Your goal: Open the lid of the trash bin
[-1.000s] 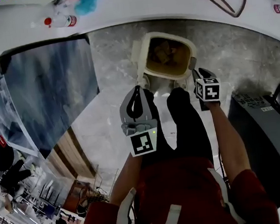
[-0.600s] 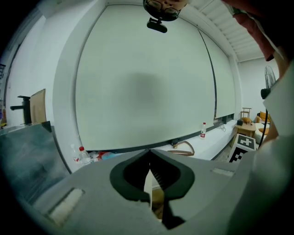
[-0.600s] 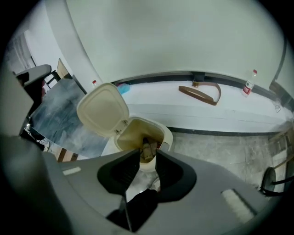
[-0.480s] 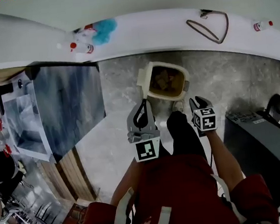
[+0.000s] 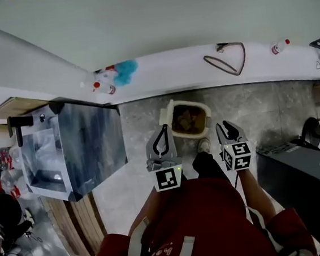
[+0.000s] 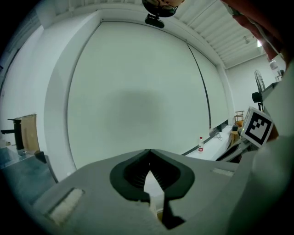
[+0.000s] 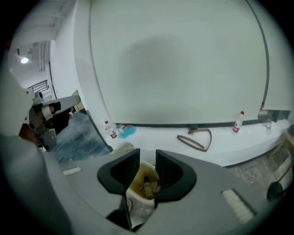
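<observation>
Grey left tongs, just left of centre in the head view, are clenched tip to tip on nothing, while the right tongs beside them are released, jaws parted and bare. The trash bin stands on the stone floor just above and between the two in that frame, touching neither, and shows through the right tongs' gap in the right gripper view. It is cream-coloured with rounded corners, its mouth uncovered and brown rubbish visible inside.
</observation>
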Demonstrator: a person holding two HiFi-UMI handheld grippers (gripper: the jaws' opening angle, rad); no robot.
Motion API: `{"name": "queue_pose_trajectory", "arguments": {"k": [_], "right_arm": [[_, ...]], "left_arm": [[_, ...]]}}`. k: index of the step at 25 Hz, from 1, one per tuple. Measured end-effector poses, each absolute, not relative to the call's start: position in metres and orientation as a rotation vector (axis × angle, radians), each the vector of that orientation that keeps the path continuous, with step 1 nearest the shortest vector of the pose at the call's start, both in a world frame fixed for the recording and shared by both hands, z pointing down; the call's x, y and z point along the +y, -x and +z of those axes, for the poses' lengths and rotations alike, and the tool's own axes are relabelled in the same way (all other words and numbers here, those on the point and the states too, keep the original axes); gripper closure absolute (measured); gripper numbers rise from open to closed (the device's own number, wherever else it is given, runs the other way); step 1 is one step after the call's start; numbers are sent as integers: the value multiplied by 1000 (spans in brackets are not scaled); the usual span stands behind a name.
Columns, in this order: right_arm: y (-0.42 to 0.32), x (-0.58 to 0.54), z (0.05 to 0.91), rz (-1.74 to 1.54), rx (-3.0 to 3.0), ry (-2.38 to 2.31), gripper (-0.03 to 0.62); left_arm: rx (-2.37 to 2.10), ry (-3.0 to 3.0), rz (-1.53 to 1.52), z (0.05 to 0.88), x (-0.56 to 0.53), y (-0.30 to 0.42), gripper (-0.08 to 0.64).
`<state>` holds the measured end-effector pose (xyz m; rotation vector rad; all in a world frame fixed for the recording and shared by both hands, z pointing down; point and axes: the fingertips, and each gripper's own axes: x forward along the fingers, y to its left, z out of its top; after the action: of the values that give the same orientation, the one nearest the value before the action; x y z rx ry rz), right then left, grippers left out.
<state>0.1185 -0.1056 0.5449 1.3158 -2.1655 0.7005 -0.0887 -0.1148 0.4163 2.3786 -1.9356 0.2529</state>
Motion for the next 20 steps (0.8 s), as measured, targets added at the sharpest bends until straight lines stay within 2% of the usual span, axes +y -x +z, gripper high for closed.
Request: {"name": "queue_pose_trajectory", "arguments": {"k": [8, 20], "right_arm": [[-128, -164, 408, 396, -2346, -1602, 485], [-136, -194, 221, -103, -2537, -1890, 485]], "left_arm": [[-1943, -2555, 114, 346, -153, 80, 555], [-2002, -2699, -100, 213, -187, 74, 555]]}}
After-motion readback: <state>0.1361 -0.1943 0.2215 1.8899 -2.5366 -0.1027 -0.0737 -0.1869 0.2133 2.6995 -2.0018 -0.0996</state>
